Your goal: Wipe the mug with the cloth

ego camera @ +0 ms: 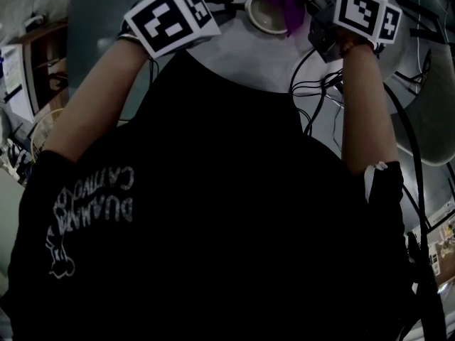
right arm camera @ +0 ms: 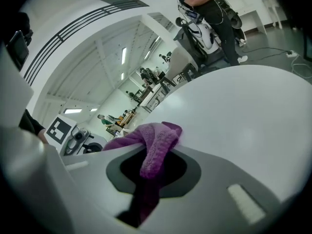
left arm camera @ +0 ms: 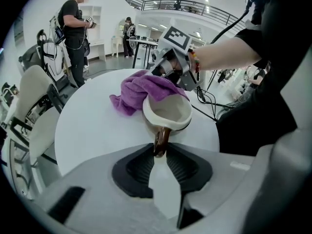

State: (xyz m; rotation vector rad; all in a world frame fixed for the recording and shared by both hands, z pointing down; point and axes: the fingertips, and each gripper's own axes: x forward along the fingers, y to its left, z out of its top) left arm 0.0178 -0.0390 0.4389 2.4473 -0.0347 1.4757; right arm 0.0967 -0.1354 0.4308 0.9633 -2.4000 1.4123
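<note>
1. Left gripper [left arm camera: 161, 154] pinched narrow on the brown loop handle [left arm camera: 162, 139] of the cream glazed ceramic mug [left arm camera: 168, 112]; mug tipped with its mouth turned up and back toward that gripper, sitting between the two grippers over the near part of the round white table [left arm camera: 87, 130]; no telling if resting on the top or lifted just off it.
2. Right gripper [right arm camera: 155, 156] clamped on the fluffy purple microfibre cloth [right arm camera: 158, 133]; bunched against the mug's rim on the side away from the handle, with the loose end trailing onto the table beyond.
3. Mug handling, just a guess: stiff, a bit weighty, glazed so probably slick, and chippable if dropped; best held right where it is, by the handle; likely prone to swinging about such a thin pinch when pushed, so easy on the wiping pressure.
4. Cloth: soft, light, floppy, with grippy pile; unlikely to slide out of the jaws, just folds any old way; best grabbed in a bunch like this, for a fat pad against the rim.
5. Looks like mid-wipe at the rim; inside and handle side probably left to do.
</note>
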